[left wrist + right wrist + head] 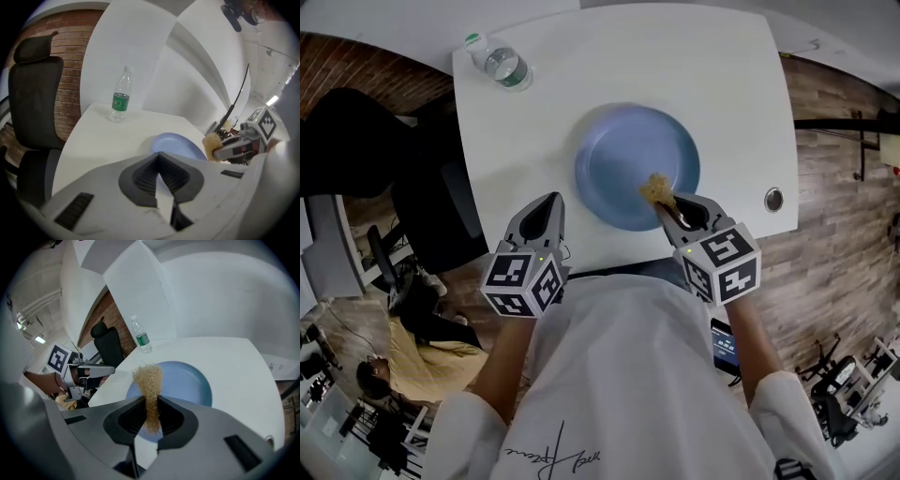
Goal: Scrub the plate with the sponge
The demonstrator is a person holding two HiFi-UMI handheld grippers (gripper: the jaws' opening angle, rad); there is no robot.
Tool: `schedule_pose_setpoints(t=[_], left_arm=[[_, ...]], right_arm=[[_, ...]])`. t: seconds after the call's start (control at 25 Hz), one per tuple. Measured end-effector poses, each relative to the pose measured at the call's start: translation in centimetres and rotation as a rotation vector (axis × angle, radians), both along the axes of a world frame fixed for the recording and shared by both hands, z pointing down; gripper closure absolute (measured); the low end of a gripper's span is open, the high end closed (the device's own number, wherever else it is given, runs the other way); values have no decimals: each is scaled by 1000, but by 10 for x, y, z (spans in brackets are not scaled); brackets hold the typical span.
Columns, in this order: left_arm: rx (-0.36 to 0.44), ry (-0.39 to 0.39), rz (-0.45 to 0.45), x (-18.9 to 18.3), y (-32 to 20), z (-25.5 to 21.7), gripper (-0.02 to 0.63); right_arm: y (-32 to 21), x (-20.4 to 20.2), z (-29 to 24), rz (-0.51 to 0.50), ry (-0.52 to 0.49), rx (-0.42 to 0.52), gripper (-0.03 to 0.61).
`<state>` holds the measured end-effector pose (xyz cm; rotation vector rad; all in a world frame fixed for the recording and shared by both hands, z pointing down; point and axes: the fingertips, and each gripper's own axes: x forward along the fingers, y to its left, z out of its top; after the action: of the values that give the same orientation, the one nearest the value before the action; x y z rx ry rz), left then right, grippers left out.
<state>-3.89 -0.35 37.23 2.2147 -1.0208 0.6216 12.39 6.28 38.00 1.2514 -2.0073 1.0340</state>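
Head view: blue plate [619,155] sits mid-desk [722,84], right side up, nothing on it. Right tool [673,208] is clenched on the sponge [656,190], a tan fibrous wad. In the right gripper view the sponge [149,378] is pinched between the jaws at its lower half. Its long axis runs along the tool's pointing line and the frayed end sticks out ahead, toward the plate [192,380]. Key relation: the plate lies straight ahead of and below the right tool, and the sponge tip is over the plate's near-right rim. Can't tell if it touches the surface yet; looks just above or barely on. Left tool [551,204] is near the desk's front edge, just short of the plate's near-left rim. In the left gripper view the jaws of the left tool [159,157] are closed together with nothing in them, plate [176,143] ahead and slightly right. The right tool is the nearer one and carries the sponge, so the scrub is its job; judged next move is to press down and forward onto the plate centre. The left tool could steady the rim. Water bottle [502,64] stands at the far-left corner, well apart. Scrubbing judged not yet begun.
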Motion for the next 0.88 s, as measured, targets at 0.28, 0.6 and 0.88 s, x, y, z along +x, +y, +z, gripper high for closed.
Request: schedule_pose_setpoints(t=[0.28,0.6,0.88], left_arm=[[-44,-18,-89,6,-5,27,595],[-71,-45,-118,15,-9,46,558],[-132,-4,-131,25,-14,63,499]], right_arm=[[-20,16,24,9,25,-19,532],[-50,43,42,146,-4,-33,532],[-70,63,55,236,28,-23,532]])
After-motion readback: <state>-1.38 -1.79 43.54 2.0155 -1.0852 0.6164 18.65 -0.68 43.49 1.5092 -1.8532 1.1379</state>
